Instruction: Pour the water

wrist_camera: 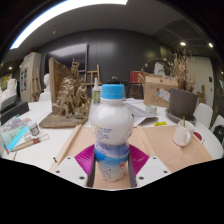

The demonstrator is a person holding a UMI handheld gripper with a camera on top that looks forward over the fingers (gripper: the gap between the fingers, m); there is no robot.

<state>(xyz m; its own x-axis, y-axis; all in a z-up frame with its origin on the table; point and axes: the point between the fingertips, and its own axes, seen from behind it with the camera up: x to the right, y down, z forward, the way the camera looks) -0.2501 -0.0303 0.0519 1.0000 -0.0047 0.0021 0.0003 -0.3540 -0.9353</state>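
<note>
The gripper [111, 168] is clenched on the clear plastic water bottle with a blue screw cap and a blue-and-white label [111, 128]: both magenta pads [84, 158] press against the lower body of the bottle at label height, one on each side, with no visible gap. The bottle is upright and capped, and it fills the space directly between the fingers; whether its base rests on the counter [45, 150] or is lifted clear cannot be determined, because the fingers hide it. A grip low on the body keeps the neck and cap free, which suits a later tilt for pouring; the cap appears to be on, so pouring is judged not yet possible. Just ahead and to the right of the fingers stands a small white ceramic cup [183, 133] on a tan rectangular board [175, 150], the probable receiving vessel. To the left, a long wooden stick [66, 145] lies diagonally on the pale counter, and beyond it stands a brown wooden carved ornament [69, 100]. Loose items, including a dark flat object [17, 133], occupy the far left of the counter. Behind the cup, a dark planter with dried branches [183, 98] limits room on the far right. The path between bottle and cup appears unobstructed.
</note>
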